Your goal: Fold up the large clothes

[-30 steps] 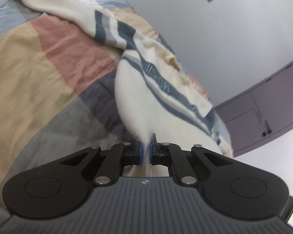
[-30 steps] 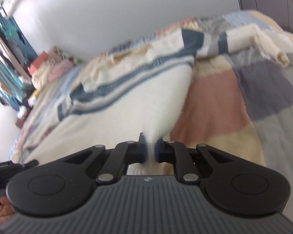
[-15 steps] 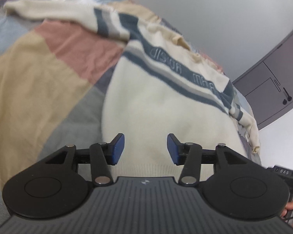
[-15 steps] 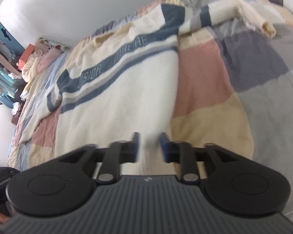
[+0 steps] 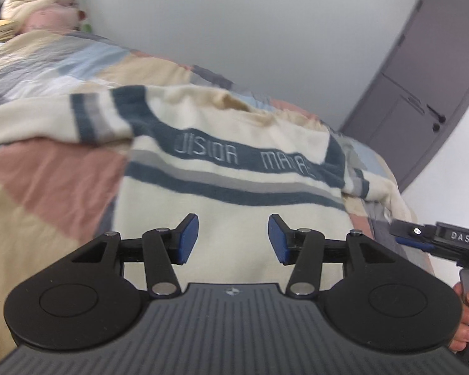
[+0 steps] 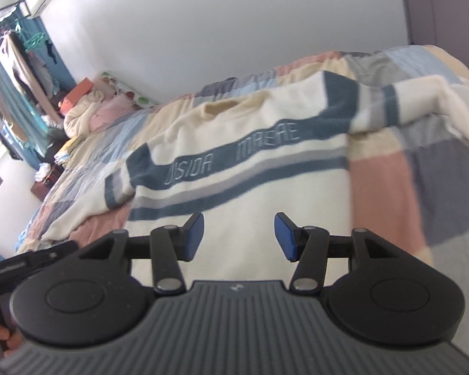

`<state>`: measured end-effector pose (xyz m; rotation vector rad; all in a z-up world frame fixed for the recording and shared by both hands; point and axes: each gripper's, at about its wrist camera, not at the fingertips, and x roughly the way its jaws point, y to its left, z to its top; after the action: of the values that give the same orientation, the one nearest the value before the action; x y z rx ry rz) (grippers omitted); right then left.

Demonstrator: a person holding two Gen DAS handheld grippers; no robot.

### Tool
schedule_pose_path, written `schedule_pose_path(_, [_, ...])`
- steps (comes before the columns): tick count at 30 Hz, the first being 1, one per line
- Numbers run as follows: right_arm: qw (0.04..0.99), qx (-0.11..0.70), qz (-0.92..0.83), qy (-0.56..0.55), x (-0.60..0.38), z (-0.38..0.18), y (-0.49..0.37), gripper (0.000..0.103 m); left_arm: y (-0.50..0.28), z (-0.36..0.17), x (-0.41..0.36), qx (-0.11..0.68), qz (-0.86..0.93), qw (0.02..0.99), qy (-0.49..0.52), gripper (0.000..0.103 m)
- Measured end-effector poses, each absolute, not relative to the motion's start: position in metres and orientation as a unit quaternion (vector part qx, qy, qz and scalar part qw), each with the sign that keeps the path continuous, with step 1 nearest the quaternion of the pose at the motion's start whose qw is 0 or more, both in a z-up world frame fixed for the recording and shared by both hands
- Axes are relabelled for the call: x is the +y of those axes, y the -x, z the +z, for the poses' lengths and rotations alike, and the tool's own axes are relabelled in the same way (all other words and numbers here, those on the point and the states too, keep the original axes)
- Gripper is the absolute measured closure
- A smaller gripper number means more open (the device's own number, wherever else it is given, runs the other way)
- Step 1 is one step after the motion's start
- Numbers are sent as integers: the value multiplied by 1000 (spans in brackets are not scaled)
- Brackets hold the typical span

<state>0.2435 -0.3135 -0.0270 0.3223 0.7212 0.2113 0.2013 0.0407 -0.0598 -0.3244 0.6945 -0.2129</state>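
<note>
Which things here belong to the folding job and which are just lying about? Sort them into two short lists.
Part of the job:
- cream sweater with blue-grey stripes, spread flat on the bed
- left gripper, open, nothing between its pads
- right gripper, jaws opening, nothing between them

Just lying about:
- patchwork quilt
- bundle of bedding by the wall
- hanging clothes
- grey door

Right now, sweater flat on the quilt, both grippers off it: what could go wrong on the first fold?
1. The sweater has one sleeve trailing far out to the side; folding the body first may leave it sticking out.
2. The other sleeve looks bunched near the shoulder, so creases could get folded in.
3. The quilt is soft and wrinkled; the open left gripper, or the right gripper, whose jaws are opening, might pinch bedding too.
</note>
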Motion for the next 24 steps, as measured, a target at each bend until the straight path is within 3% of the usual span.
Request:
schedule_pose_path(15, [928, 350, 96, -86, -264, -107, -302, 49, -276, -140, 29, 336, -77, 935, 89, 46])
schedule_pose_path(24, [929, 357, 88, -41, -256, -133, -312, 52, -302, -194, 29, 388, -65, 917, 71, 46])
